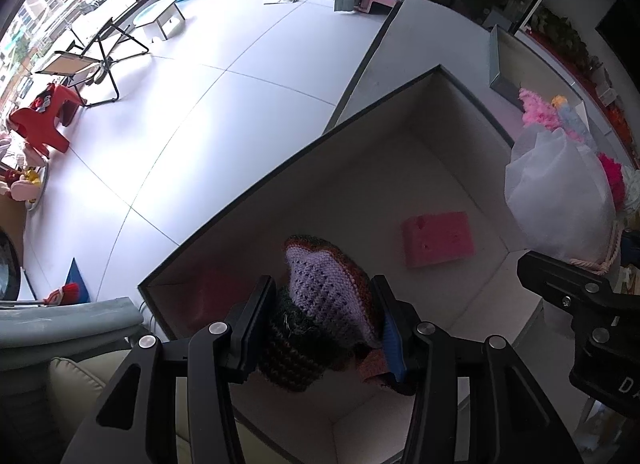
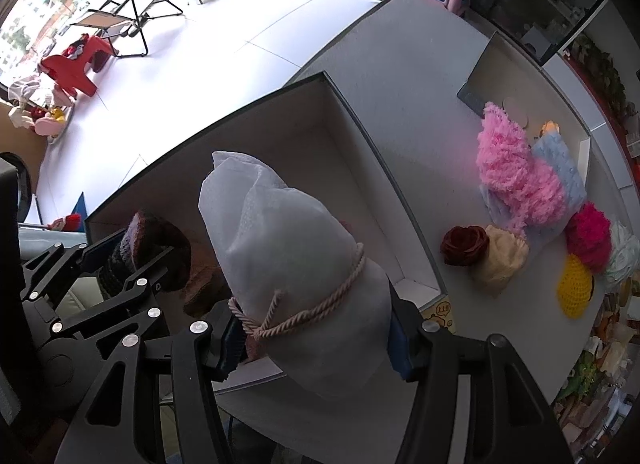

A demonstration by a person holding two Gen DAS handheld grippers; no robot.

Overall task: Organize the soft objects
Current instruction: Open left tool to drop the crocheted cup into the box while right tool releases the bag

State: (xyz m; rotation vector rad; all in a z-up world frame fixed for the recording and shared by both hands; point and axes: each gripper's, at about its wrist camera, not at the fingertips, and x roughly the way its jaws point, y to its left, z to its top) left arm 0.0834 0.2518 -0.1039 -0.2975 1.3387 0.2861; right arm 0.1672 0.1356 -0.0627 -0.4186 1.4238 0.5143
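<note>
Knitted hat [image 1: 328,304], purple and dark-striped, pinched between the pads of your left gripper [image 1: 326,324] and hanging inside the open box [image 1: 472,104], above its floor. White drawstring bag [image 2: 292,264] is clamped in your right gripper [image 2: 316,338], over the box's near edge. Step in hand, by appearance: depositing both. Next, lower each, then spread the jaws (hat first, it sits deeper). Only the left view shows the pink sponge [image 1: 438,240] beyond the hat; only the right shows the remaining soft pile [image 2: 532,200] on the table [image 2: 400,76], right of the bag.
</note>
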